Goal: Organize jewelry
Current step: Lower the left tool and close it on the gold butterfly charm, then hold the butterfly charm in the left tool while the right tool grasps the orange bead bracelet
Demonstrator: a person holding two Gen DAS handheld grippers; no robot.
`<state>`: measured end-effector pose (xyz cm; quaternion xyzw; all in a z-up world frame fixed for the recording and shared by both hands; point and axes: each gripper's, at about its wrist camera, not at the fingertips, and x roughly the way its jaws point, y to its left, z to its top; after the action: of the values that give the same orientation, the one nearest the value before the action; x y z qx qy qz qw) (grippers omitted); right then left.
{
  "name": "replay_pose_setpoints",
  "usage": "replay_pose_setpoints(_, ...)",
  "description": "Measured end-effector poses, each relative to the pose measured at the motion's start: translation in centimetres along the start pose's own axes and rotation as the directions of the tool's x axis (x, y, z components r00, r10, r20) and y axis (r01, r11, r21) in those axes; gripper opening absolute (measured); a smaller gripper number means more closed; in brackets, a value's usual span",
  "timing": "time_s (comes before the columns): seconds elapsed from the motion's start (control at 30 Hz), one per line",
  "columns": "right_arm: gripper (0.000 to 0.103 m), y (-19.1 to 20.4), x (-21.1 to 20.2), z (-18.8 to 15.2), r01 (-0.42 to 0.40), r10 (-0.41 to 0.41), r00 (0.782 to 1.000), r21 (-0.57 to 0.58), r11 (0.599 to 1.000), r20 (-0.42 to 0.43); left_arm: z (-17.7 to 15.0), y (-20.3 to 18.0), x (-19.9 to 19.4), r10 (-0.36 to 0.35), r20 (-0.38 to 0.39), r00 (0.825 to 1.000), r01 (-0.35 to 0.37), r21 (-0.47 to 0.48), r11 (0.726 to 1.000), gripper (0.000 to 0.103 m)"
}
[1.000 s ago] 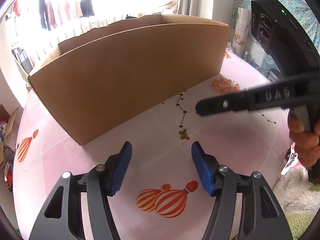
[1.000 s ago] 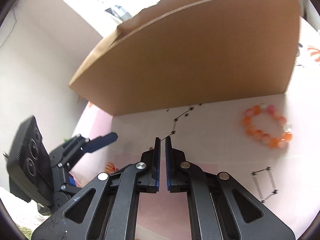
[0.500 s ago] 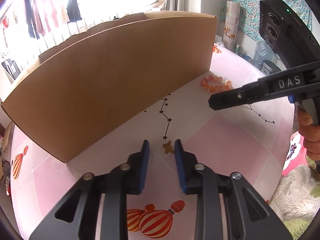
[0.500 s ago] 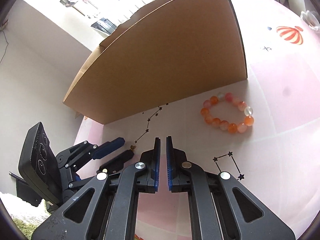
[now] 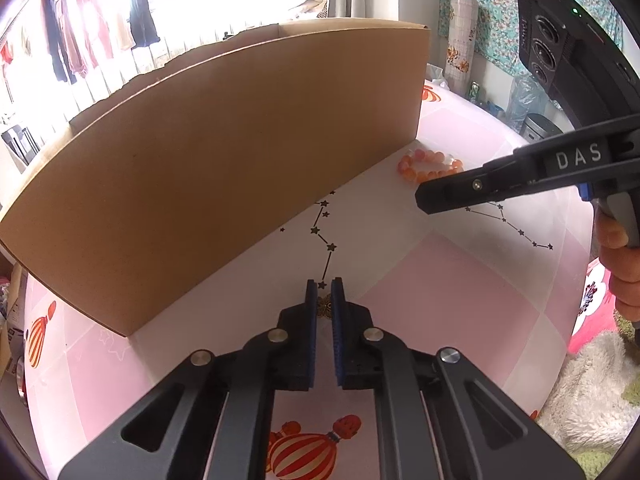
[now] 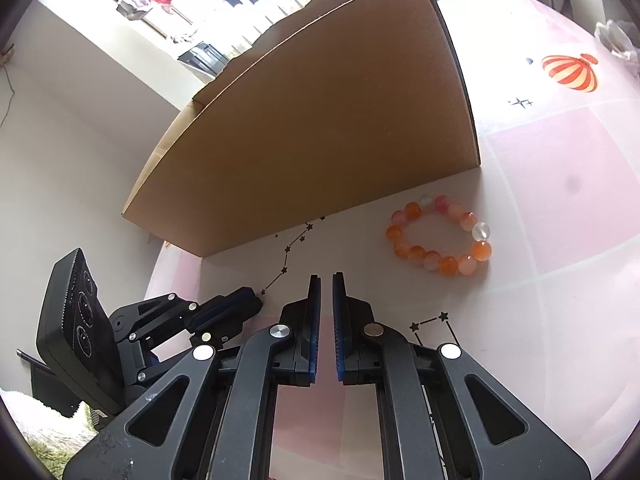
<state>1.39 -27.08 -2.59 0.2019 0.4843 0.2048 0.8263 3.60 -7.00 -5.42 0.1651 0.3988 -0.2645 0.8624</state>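
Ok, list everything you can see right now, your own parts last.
box: one, brown cardboard, standing at the back of the table.
bracelet: one, orange, pink and white beads, flat on the table by the box's right end.
charm: one, small, gold, on the table between the left gripper's pads.
table: one, pink and white checks with printed balloons and star lines.
clothes: several, red and dark, hanging by the window behind the box.
rug: one, white, fluffy, off the table's right edge.
left gripper: black with blue pads, shut on the charm.
right gripper: black with blue pads, shut, nothing between them, short of the bracelet.
hand: one, on the right gripper's handle.
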Motion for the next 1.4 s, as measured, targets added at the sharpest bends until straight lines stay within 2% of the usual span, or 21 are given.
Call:
replay_pose_setpoints(0.17, 0.007, 0.6, -0.4, 0.0, 0.055, -0.054, 0.998, -0.034, 0.998, 0.029, 0.0, 0.1, -0.1, 0.002, 0.002, 1.0, -0.002, -0.013, 1.0, 0.006)
replay_pose_setpoints(0.3, 0.017, 1.4, -1.0, 0.2, 0.139, -0.133, 0.989, -0.106, 0.985, 0.069, -0.2, 0.5, -0.5, 0.005, 0.007, 1.0, -0.005, -0.023, 1.0, 0.006)
replay_pose_setpoints(0.5, 0.019, 2.5, -0.7, 0.9, 0.27, -0.252, 0.962, -0.223, 0.937, 0.106, -0.2, 0.6, -0.5, 0.011, 0.017, 1.0, -0.01, -0.04, 0.999, 0.006)
replay_pose_setpoints(0.67, 0.019, 2.1, 0.7, 1.5, 0.344, -0.333, 0.939, -0.277, 0.897, 0.09, -0.8, 1.2, -1.3, 0.014, 0.028, 1.0, -0.012, -0.05, 0.999, 0.006)
replay_pose_setpoints(0.8, 0.019, 1.4, 1.7, 1.7, 0.381, -0.379, 0.923, -0.28, 0.881, 0.065, -1.4, 1.9, -1.9, 0.016, 0.037, 0.999, -0.014, -0.051, 0.999, 0.006)
replay_pose_setpoints(1.03, 0.019, 2.4, 2.6, 1.5, 0.433, -0.428, 0.899, -0.341, 0.834, 0.093, -1.9, 2.1, -2.1, 0.017, 0.038, 0.999, -0.015, -0.052, 0.999, 0.006)
replay_pose_setpoints(1.13, 0.009, 2.4, 2.5, 1.5, 0.431, -0.425, 0.9, -0.331, 0.84, 0.094, -1.5, 1.9, -1.9, 0.015, 0.036, 0.999, -0.013, -0.057, 0.998, 0.006)
replay_pose_setpoints(1.2, 0.007, 2.4, 2.4, 2.0, 0.423, -0.415, 0.905, -0.303, 0.854, 0.093, -1.5, 1.9, -1.9, 0.014, 0.037, 0.999, -0.012, -0.059, 0.998, 0.006)
replay_pose_setpoints(1.4, 0.007, 0.1, 0.4, 2.7, 0.305, -0.295, 0.951, -0.118, 0.945, 0.093, -1.7, 2.1, -2.1, 0.018, 0.047, 0.999, -0.016, -0.06, 0.998, 0.006)
